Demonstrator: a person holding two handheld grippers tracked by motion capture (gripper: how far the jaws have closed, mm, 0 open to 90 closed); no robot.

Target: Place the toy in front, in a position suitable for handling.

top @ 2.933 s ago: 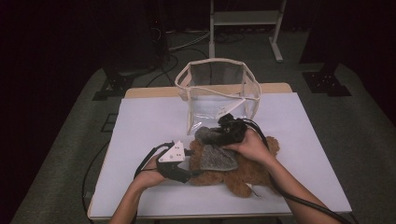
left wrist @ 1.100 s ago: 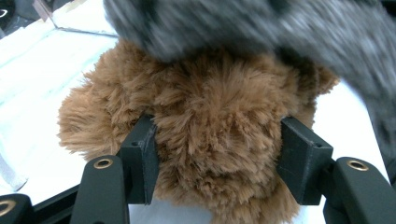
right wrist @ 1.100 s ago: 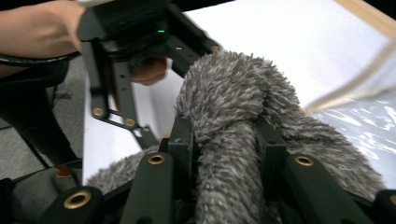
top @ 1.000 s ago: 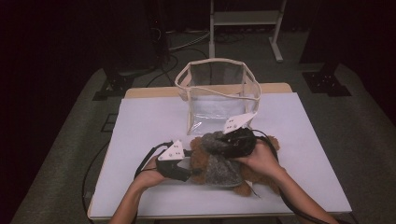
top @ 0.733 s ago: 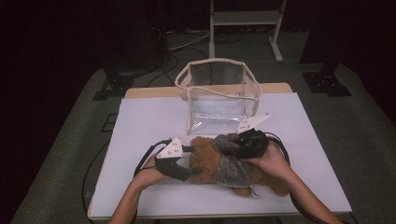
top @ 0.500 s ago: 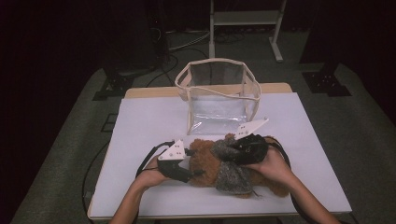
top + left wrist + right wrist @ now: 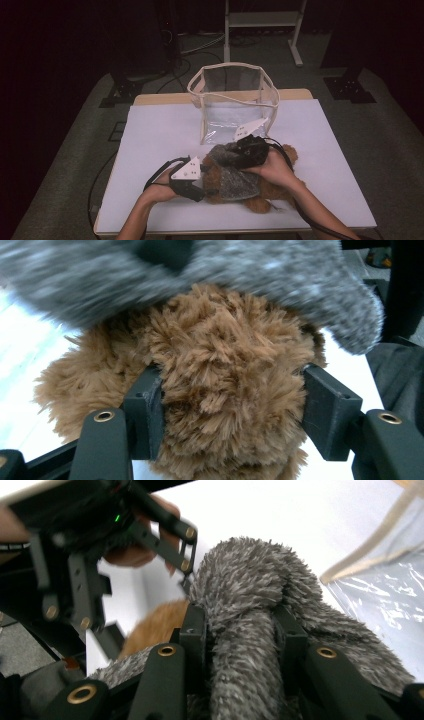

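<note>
Grey fleece garment (image 7: 234, 172), pinched in my right gripper (image 7: 248, 151), has peeled up off the brown plush bear (image 7: 272, 192) whose fur my left gripper (image 7: 192, 186) clamps, so undressing is nearly done.

Teddy bear (image 7: 272, 192): head and chest hidden under the grey fuzzy cloth (image 7: 235, 177) and the right hand (image 7: 275, 167). Grey cloth: blurred in the left gripper view (top edge cut off). Clear bag (image 7: 232, 105): cut off at the right gripper view's edge. Bench (image 7: 150, 135): near edge partly covered by forearms.
</note>
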